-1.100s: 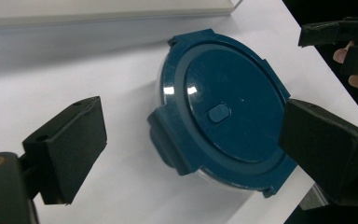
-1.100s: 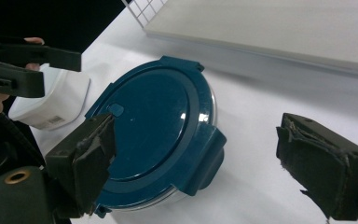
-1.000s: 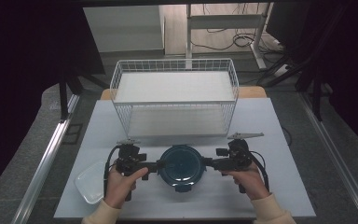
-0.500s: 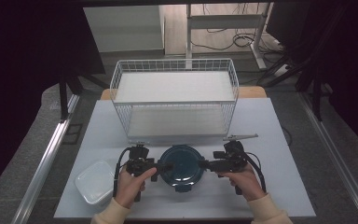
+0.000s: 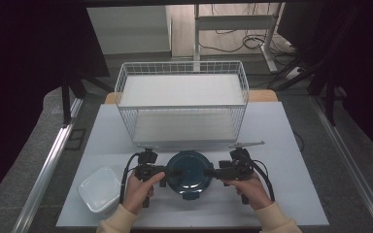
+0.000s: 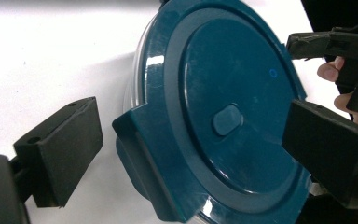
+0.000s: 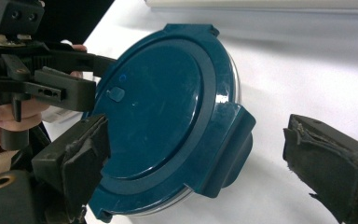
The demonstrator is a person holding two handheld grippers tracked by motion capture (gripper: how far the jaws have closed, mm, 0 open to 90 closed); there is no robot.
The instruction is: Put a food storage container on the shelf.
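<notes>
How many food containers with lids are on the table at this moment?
2. The round dark-blue container sits at the front middle of the table, between the two grippers. The clear square container sits at the front left corner. The wire basket behind looks empty.

1. A white wire basket [image 5: 182,104] with a white shelf inside stands at the middle of the white table's [image 5: 281,141] far edge.
2. A clear, square plastic container [image 5: 98,189] with a whitish lid sits near the table's near left corner, well apart from the basket.
</notes>
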